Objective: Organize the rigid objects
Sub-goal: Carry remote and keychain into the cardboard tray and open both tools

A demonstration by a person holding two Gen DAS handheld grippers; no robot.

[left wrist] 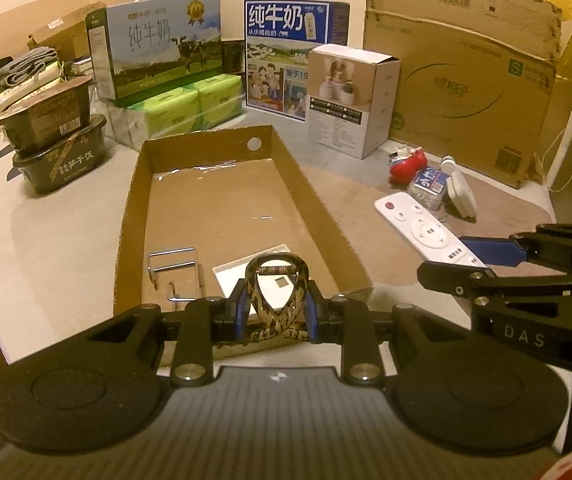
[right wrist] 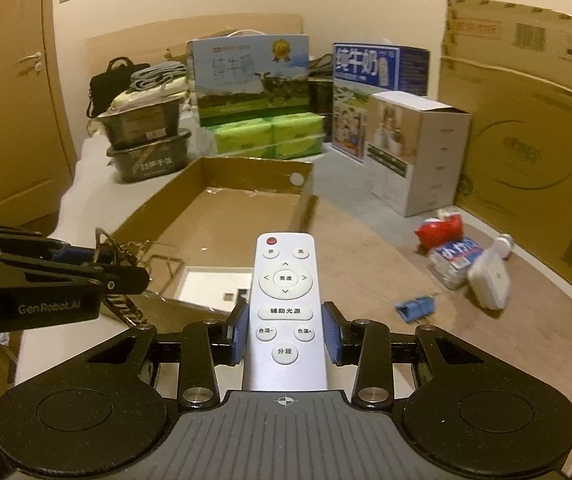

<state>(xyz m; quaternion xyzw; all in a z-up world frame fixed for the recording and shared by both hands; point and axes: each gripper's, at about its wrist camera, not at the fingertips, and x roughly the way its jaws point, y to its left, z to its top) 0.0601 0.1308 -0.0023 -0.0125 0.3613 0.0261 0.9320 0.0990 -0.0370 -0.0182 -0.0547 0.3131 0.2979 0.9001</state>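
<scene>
- White remote (right wrist: 285,304) — clamped between the blue pads (right wrist: 239,336) of the right gripper (right wrist: 286,336), buttons up, lifted just off the near right corner of the cardboard tray (left wrist: 310,184).
- Patterned hand grip exerciser (left wrist: 277,292) — left gripper (left wrist: 277,316) closed on its crossed handles, spring loop pointing forward, over the tray's near end.
- Inside the tray, near end: bent metal wire piece (left wrist: 173,268) at left, flat white card (left wrist: 245,276) beside it, under the exerciser.
- Right of the tray on the table (left wrist: 45,248): red item (left wrist: 406,166), small printed pack (left wrist: 428,188), white adapter (left wrist: 462,196), clustered together; a small blue clip (right wrist: 416,308) nearer.
- Behind the tray: green tissue packs (left wrist: 181,110), milk cartons (left wrist: 157,44), a white product box (left wrist: 350,100).
- Left of the tray: two stacked dark food tubs (left wrist: 53,136).
</scene>
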